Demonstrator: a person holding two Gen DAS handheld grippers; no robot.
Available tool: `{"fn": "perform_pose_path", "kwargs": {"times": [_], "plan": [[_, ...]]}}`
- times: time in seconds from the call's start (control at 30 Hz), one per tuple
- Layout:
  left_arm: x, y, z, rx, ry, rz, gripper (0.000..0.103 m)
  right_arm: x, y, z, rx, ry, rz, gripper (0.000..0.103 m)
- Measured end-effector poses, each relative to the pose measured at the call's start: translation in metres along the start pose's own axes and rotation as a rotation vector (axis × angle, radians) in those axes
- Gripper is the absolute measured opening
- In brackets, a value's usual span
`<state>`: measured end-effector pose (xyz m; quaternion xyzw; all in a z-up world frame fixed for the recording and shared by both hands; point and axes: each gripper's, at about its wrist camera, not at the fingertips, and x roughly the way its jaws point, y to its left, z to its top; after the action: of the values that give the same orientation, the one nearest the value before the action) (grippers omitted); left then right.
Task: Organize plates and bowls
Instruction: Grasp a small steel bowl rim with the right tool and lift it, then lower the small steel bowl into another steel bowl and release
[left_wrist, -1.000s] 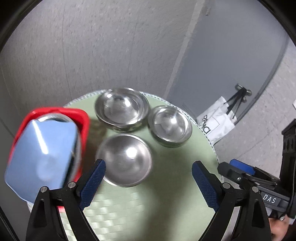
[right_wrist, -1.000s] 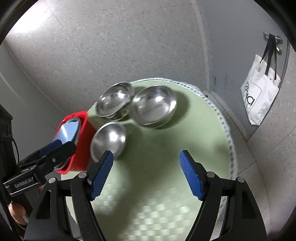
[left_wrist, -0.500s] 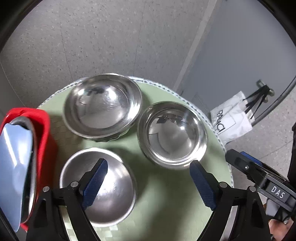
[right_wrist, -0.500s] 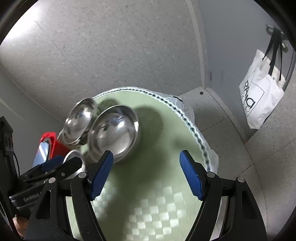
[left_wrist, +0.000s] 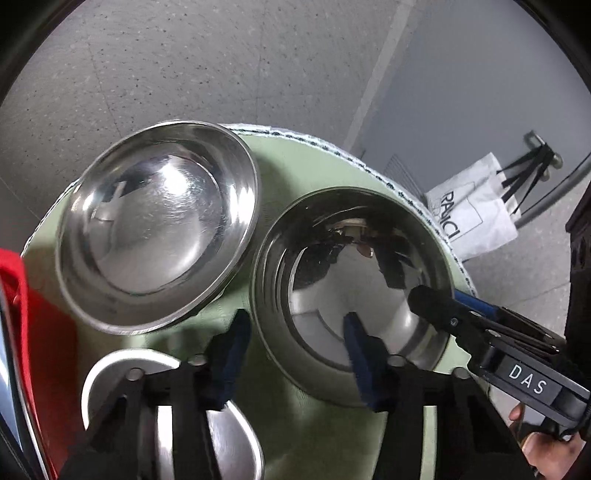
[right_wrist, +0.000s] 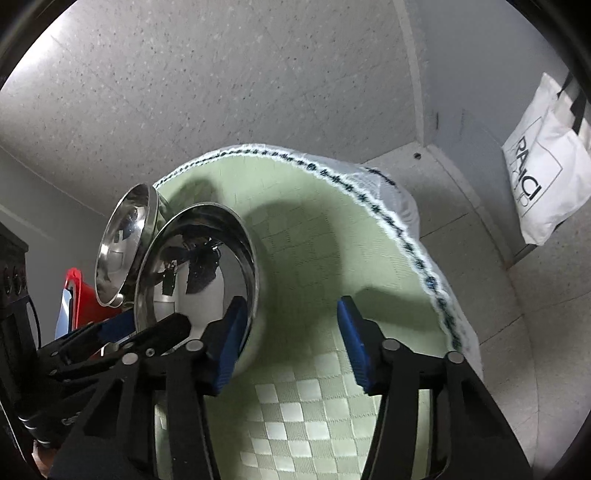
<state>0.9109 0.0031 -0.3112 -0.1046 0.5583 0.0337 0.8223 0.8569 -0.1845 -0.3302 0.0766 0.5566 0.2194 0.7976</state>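
Three steel bowls stand on the round green-clothed table (left_wrist: 295, 162). The wide far-left bowl (left_wrist: 155, 229) and the deep right bowl (left_wrist: 351, 288) fill the left wrist view; a third bowl (left_wrist: 166, 417) lies near, under my fingers. My left gripper (left_wrist: 295, 354) is open, straddling the deep bowl's near-left rim, one finger (left_wrist: 360, 354) inside, one outside. My right gripper (right_wrist: 291, 339) is open; its left finger (right_wrist: 229, 343) is at the deep bowl's (right_wrist: 199, 266) right side. It also shows in the left wrist view (left_wrist: 480, 332).
A red rack (left_wrist: 22, 332) holding a blue plate stands at the left table edge, also in the right wrist view (right_wrist: 72, 295). A white tote bag (right_wrist: 543, 184) hangs on a door at right. The cloth's patterned edge (right_wrist: 406, 236) runs close behind the bowls.
Both grippers have moved forward and down to the deep right bowl. My left gripper's fingers have narrowed and now straddle its rim. The bowls have not moved.
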Motion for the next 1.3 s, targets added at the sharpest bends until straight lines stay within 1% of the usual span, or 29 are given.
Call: {"fn": "perform_pose_path", "kwargs": {"times": [0.03, 0.07, 0.1, 0.13, 0.17, 0.2, 0.37, 0.43, 0.53, 0.67, 0.77, 0.87, 0.9, 0.97, 1.07, 1.17, 1.3], "plan": [[0.004, 0.000, 0.004, 0.005, 0.004, 0.007, 0.037, 0.002, 0.001, 0.000, -0.002, 0.006, 0.009, 0.038], [0.008, 0.000, 0.006, 0.010, 0.005, 0.013, 0.031, 0.005, 0.003, 0.001, -0.008, 0.015, 0.013, 0.035], [0.011, 0.000, 0.010, 0.015, 0.006, 0.015, 0.028, 0.006, 0.004, 0.002, -0.012, 0.017, 0.014, 0.028], [0.014, -0.001, 0.009, 0.016, 0.003, 0.016, 0.023, 0.008, 0.005, 0.002, -0.016, 0.021, 0.013, 0.022], [0.017, 0.000, 0.012, 0.016, 0.002, 0.015, 0.018, 0.010, 0.007, 0.002, -0.020, 0.025, 0.013, 0.019], [0.017, -0.001, 0.011, 0.018, -0.002, 0.014, 0.018, 0.010, 0.007, 0.001, -0.024, 0.024, 0.009, 0.017], [0.019, -0.002, 0.010, 0.030, -0.009, 0.009, 0.016, 0.007, 0.009, -0.001, -0.029, 0.023, -0.002, 0.016], [0.015, -0.005, 0.010, 0.040, -0.028, 0.004, 0.016, 0.001, 0.009, -0.002, -0.028, 0.013, 0.000, 0.016], [-0.001, -0.009, 0.007, 0.045, -0.056, -0.011, 0.016, -0.016, 0.013, 0.000, -0.038, -0.013, 0.003, 0.016], [-0.026, -0.008, 0.012, 0.047, -0.111, -0.030, 0.017, -0.043, 0.028, 0.009, -0.063, -0.071, 0.017, 0.016], [-0.046, -0.001, 0.020, 0.045, -0.156, -0.032, 0.017, -0.058, 0.046, 0.020, -0.097, -0.107, 0.026, 0.017], [-0.062, 0.015, 0.029, 0.029, -0.195, -0.013, 0.017, -0.061, 0.065, 0.030, -0.128, -0.121, 0.040, 0.016], [-0.067, 0.022, 0.027, 0.022, -0.203, -0.007, 0.017, -0.060, 0.072, 0.033, -0.139, -0.122, 0.041, 0.016], [-0.070, 0.034, 0.034, 0.005, -0.214, 0.012, 0.017, -0.054, 0.088, 0.037, -0.159, -0.121, 0.049, 0.016], [-0.069, 0.051, 0.039, -0.013, -0.207, 0.030, 0.017, -0.037, 0.107, 0.043, -0.181, -0.101, 0.056, 0.016], [-0.064, 0.068, 0.043, -0.033, -0.178, 0.051, 0.017, -0.019, 0.121, 0.048, -0.185, -0.074, 0.055, 0.016], [-0.051, 0.093, 0.049, -0.064, -0.135, 0.055, 0.017, 0.006, 0.134, 0.049, -0.196, -0.039, 0.018, 0.016]]}}
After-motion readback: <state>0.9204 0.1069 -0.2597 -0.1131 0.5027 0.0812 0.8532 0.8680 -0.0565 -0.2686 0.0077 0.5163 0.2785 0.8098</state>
